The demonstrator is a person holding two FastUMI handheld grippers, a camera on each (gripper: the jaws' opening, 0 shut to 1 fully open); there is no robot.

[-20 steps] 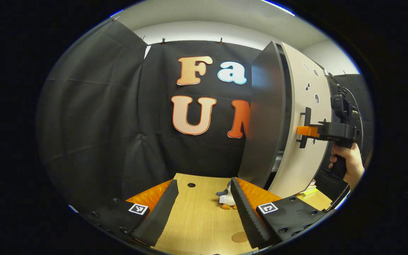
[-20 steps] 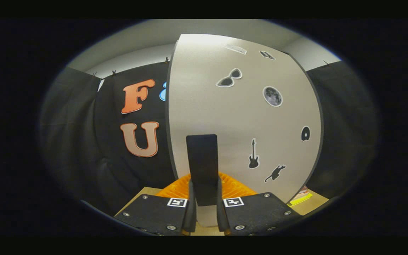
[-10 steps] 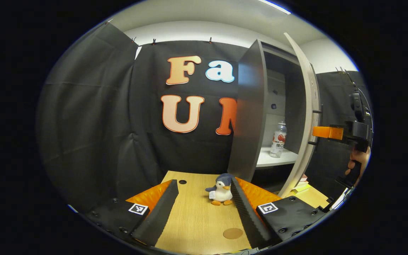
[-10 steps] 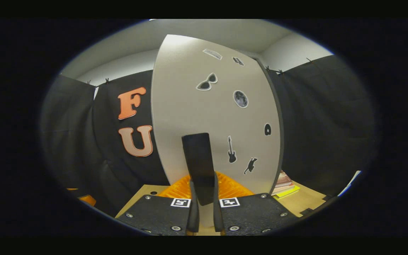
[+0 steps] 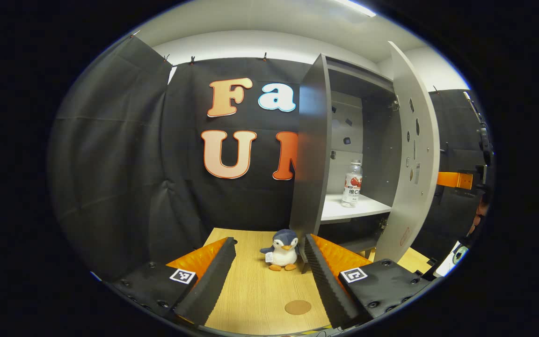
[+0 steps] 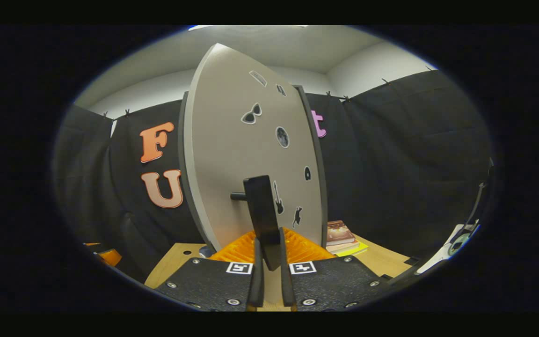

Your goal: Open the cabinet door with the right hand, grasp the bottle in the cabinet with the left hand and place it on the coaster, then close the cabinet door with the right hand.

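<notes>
While the grey cabinet door (image 5: 412, 154) with small dark stickers stands swung wide on its hinges, the right gripper (image 6: 268, 262) has its jaws closed tight on the door's black bar handle (image 6: 262, 213), which rises upright between them in the right gripper view. From the left gripper view, the same tool appears at the far right edge, beyond the door's outer face. Inside the tall grey cabinet (image 5: 311, 159), the clear plastic bottle (image 5: 352, 184) with a red-and-white label stands upright on the pale shelf (image 5: 351, 208), near the middle of the compartment and apart from its walls. The left gripper (image 5: 269, 281) hovers low over the light wooden worktop (image 5: 260, 290), its jaws spread wide with nothing between them. Beyond them, a small round brown coaster (image 5: 297, 307) lies flat on the worktop, near the right-hand finger, and a blue-and-white plush penguin (image 5: 281, 250) with orange feet sits farther back, just beside the cabinet's near side panel. Behind the door in the right gripper view, a short stack of books (image 6: 342, 235) rests on the worktop.
</notes>
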